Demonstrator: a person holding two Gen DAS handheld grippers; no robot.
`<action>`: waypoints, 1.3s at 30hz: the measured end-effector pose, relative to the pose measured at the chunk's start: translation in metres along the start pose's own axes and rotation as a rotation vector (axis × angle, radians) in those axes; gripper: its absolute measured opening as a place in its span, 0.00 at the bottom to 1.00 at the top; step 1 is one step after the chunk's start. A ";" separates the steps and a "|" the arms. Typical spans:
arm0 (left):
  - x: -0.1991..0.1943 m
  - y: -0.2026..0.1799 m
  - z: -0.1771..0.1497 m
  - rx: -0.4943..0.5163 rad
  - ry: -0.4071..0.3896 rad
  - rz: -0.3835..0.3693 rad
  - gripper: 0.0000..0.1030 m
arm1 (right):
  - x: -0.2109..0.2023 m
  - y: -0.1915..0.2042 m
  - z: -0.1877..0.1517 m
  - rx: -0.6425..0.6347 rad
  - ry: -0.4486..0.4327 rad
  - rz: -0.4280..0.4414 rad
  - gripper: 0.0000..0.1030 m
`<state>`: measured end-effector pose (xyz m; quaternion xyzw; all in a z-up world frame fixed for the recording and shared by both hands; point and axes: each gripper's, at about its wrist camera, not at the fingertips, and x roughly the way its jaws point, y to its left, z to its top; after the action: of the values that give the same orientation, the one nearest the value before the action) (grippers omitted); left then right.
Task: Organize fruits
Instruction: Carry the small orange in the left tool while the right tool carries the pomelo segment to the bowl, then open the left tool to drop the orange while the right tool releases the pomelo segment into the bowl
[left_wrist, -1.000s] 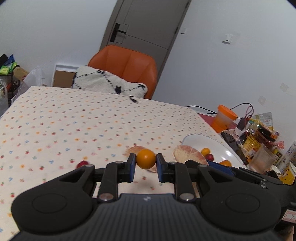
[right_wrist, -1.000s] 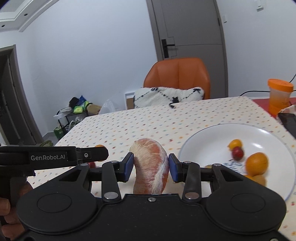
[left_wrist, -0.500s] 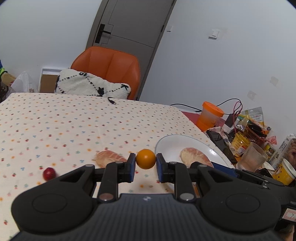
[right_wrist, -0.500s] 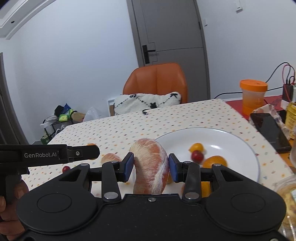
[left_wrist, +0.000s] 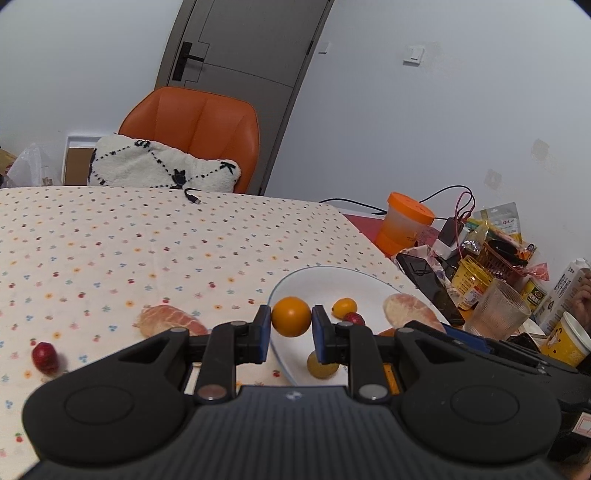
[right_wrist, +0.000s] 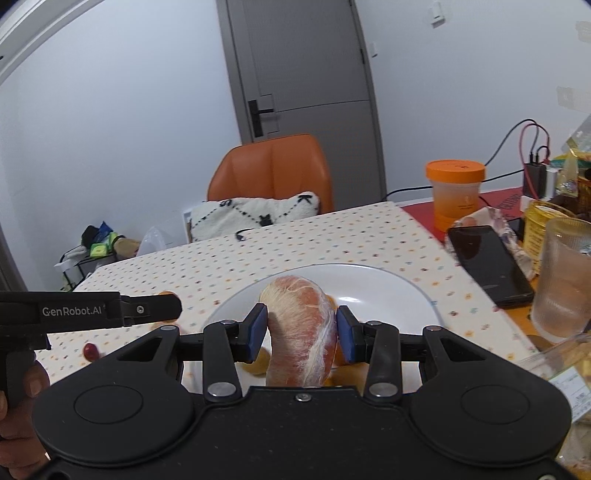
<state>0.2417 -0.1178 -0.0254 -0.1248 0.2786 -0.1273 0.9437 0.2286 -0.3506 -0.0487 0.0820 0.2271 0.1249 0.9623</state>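
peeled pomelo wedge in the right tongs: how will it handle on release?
The pomelo wedge looks soft and membrane-covered, so it may dent under the right tongs. Its curved, elongated shape suggests it will flop onto its side rather than roll. The white plate looks smooth, so it may slide a little.

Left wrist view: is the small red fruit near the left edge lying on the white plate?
No. The red fruit lies on the dotted tablecloth, well left of the plate.
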 end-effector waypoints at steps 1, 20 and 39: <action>0.002 -0.001 0.000 0.001 0.002 0.001 0.21 | 0.000 -0.003 0.000 0.005 -0.001 -0.005 0.38; 0.034 -0.016 0.006 0.024 0.019 0.015 0.24 | 0.018 -0.042 0.002 0.066 0.004 -0.036 0.38; 0.005 0.008 0.003 -0.005 0.017 0.093 0.46 | 0.009 -0.022 0.009 0.015 -0.028 -0.028 0.54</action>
<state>0.2483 -0.1118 -0.0280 -0.1129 0.2922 -0.0838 0.9460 0.2454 -0.3702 -0.0496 0.0878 0.2156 0.1084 0.9665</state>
